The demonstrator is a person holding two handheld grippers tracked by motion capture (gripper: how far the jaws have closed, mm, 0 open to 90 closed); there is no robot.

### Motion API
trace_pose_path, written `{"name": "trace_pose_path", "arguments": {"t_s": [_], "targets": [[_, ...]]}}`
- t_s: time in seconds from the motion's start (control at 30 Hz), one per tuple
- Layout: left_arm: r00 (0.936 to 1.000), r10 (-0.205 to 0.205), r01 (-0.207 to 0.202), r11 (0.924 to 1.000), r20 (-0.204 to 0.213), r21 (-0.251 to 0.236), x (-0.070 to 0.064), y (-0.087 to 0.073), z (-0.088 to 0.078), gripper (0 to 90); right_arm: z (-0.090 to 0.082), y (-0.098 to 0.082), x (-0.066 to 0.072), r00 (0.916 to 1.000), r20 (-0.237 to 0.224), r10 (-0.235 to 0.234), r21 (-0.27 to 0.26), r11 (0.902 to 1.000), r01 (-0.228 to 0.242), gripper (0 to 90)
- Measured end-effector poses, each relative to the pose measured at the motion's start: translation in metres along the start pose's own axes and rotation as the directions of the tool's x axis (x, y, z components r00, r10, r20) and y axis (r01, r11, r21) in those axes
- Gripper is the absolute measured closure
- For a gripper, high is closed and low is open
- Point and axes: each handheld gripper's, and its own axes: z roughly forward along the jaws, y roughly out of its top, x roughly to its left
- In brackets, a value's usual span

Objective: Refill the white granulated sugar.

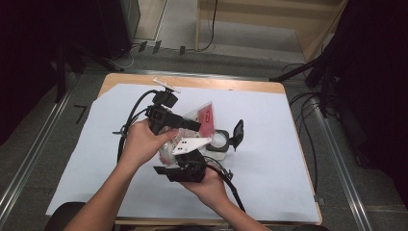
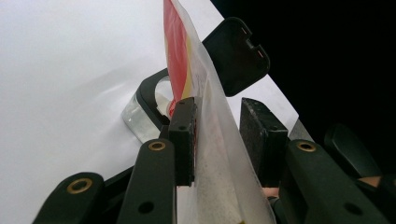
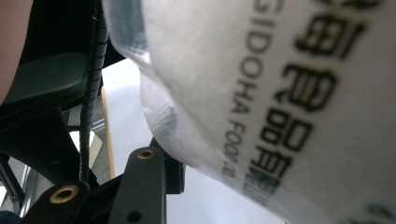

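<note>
Bag (image 2: 212,140) of white powder sits between both tools, above the open jar (image 1: 219,142) on the tabletop (image 1: 269,159). Left tool (image 2: 224,135) pinches it; right tool (image 3: 196,168) touches it, grip unclear. Tip slowly, mouth over the jar.

Both tools are black with brass-ringed screw holes; the right tool (image 1: 185,166) carries a grey three-cornered plate, its cable trailing toward five o'clock.
</note>
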Motion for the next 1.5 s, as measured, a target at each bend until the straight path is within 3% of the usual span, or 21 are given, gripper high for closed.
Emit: {"name": "trace_pose_path", "arguments": {"t_s": [1.5], "targets": [[1.0,0.0,0.0,0.9999,0.005,-0.01,-0.0004,0.0005,-0.0007,67.5,0.0004,0.0013,0.0014,0.9999,-0.002,0.015,-0.006,0.9999,-0.015,63.3]]}}
